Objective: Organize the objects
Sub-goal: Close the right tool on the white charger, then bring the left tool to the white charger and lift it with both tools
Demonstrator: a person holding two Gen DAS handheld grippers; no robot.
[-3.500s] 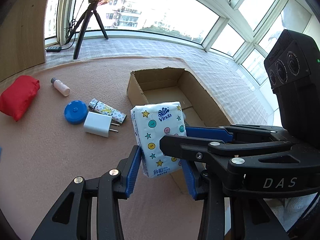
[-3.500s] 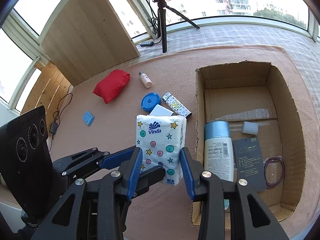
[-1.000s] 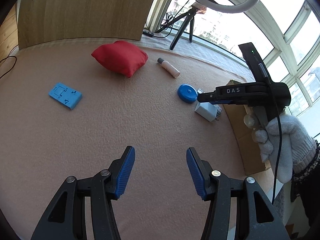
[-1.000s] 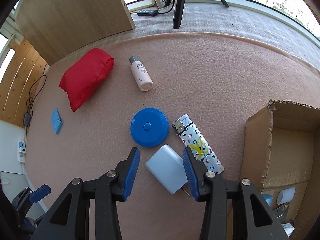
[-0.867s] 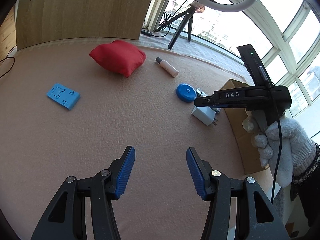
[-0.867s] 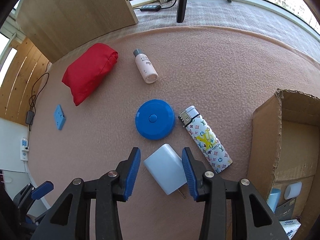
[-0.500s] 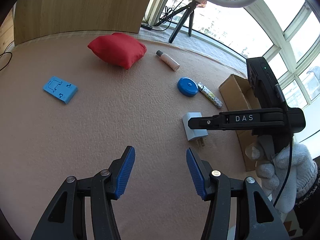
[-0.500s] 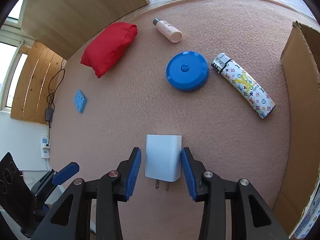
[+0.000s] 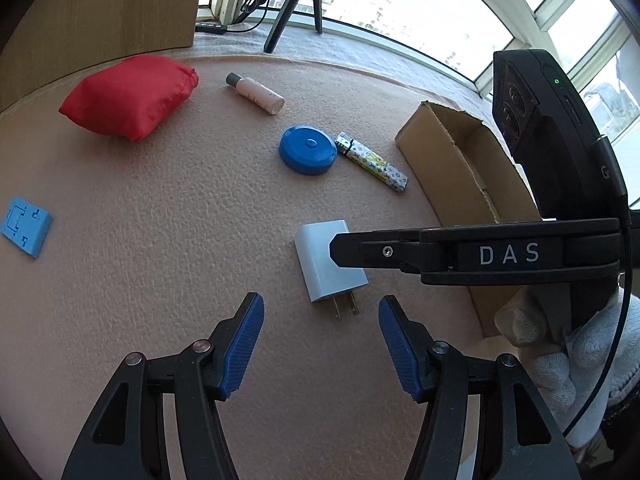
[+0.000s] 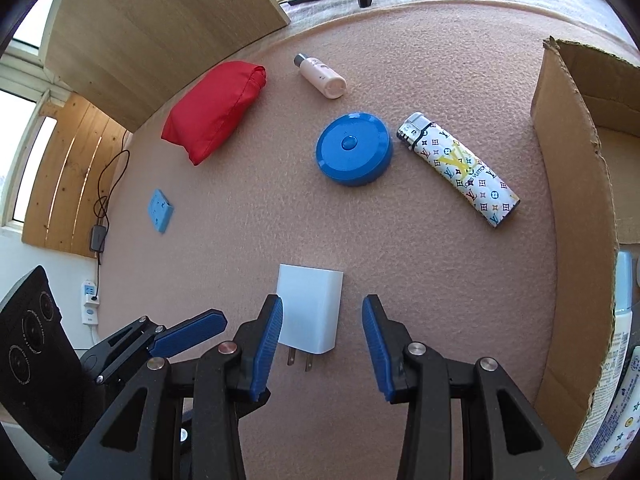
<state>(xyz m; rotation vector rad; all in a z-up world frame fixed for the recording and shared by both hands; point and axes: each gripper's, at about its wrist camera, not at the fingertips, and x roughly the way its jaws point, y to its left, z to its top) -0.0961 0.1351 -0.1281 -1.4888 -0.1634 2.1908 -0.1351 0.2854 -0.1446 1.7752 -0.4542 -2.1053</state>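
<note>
1. here the cardboard box (image 10: 568,200) stands at about 3 o'clock on the desk (image 10: 400,260) in the right wrist view, with some things already inside it.
2. the right tool (image 10: 322,342) is spread wide and empty, its pads straddling the charger's plug end.
3. the left tool (image 9: 320,346), also spread and empty, hovers just short of the prongs.
4. the white charger (image 10: 310,314) lies flat at 12 o'clock from the right tool, long axis running 12 to 6, prongs toward the tool; the right one looks nearer, so it likely takes it.
</note>
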